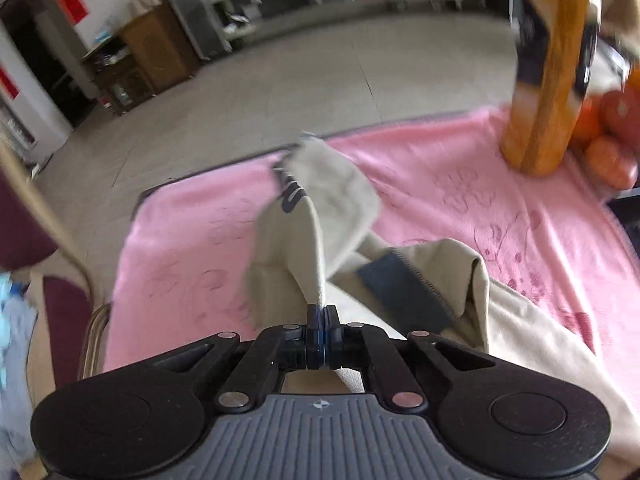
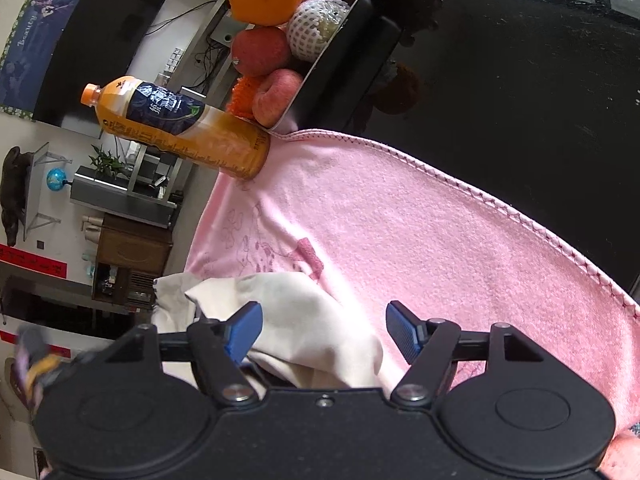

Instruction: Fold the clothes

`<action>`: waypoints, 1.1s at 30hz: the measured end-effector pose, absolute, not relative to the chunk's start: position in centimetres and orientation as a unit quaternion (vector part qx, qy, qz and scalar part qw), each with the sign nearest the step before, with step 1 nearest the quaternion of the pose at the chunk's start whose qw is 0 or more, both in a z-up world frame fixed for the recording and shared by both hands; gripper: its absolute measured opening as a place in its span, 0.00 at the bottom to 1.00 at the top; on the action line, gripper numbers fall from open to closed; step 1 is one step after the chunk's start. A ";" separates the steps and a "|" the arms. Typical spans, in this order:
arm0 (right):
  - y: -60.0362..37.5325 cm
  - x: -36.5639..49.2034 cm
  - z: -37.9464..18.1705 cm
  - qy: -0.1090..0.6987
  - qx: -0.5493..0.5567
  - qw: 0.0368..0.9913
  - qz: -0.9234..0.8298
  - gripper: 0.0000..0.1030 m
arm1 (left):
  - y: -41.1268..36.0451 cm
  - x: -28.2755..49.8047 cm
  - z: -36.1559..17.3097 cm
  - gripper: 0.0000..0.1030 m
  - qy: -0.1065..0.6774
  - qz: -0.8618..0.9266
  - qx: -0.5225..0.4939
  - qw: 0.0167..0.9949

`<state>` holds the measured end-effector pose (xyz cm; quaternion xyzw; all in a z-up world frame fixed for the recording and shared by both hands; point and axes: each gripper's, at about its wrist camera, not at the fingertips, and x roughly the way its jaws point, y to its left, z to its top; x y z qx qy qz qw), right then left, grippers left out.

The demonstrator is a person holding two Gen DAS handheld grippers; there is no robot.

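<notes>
A beige garment (image 1: 320,216) with a dark blue inner band lies bunched on a pink blanket (image 1: 460,192). In the left wrist view my left gripper (image 1: 321,314) is shut on a fold of this garment, which rises taut from the jaws toward the far edge. In the right wrist view the same beige garment (image 2: 304,320) sits crumpled just under the jaws. My right gripper (image 2: 324,330) is open above it, its blue pads (image 2: 244,330) apart and nothing between them. The pink blanket (image 2: 400,232) fills the middle of that view.
An orange juice bottle (image 1: 548,80) stands on the blanket's far right corner beside a tray of fruit (image 1: 612,132). In the right wrist view the bottle (image 2: 180,128) and black fruit tray (image 2: 332,60) sit beyond the blanket. A chair (image 1: 44,248) stands at the left.
</notes>
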<state>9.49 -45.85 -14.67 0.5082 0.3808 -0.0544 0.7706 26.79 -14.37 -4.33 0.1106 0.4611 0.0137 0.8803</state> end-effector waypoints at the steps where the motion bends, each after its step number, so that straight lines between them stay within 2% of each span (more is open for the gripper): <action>1: -45.8 9.4 -14.8 0.379 0.513 0.768 -0.051 0.65 | -13.0 25.5 -3.5 0.02 0.452 0.015 0.095 0.887; 5: -45.2 8.7 -14.9 0.374 0.525 0.763 -0.041 0.65 | -6.9 19.1 -1.3 0.02 0.420 0.025 0.035 0.907; 9: -44.2 7.7 -14.7 0.376 0.509 0.772 -0.049 0.65 | -1.0 12.7 -2.4 0.02 0.421 0.041 -0.015 0.906; 14: -42.4 6.8 -14.0 0.388 0.454 0.800 -0.060 0.65 | 3.4 8.7 -7.2 0.04 0.452 0.052 -0.042 0.890; 17: -41.7 6.0 -13.5 0.383 0.425 0.817 -0.064 0.65 | 5.5 7.7 -8.4 0.15 0.445 0.064 -0.072 0.890; 19: -41.4 5.3 -13.5 0.380 0.420 0.822 -0.056 0.66 | 6.8 7.9 -8.8 0.35 0.442 0.064 -0.094 0.890; 23: -41.3 5.0 -13.7 0.382 0.410 0.827 -0.050 0.66 | 7.6 8.9 -9.4 0.37 0.442 0.031 -0.141 0.885; 25: -41.4 5.0 -13.9 0.381 0.408 0.828 -0.053 0.66 | 7.1 9.8 -9.8 0.47 0.448 0.005 -0.148 0.882; 29: -41.7 5.4 -14.6 0.387 0.416 0.821 -0.057 0.66 | 4.2 12.6 -11.0 0.52 0.474 0.000 -0.073 0.878; 33: -41.9 5.9 -15.4 0.394 0.424 0.813 -0.057 0.66 | 2.3 14.6 -12.4 0.50 0.501 0.000 -0.025 0.865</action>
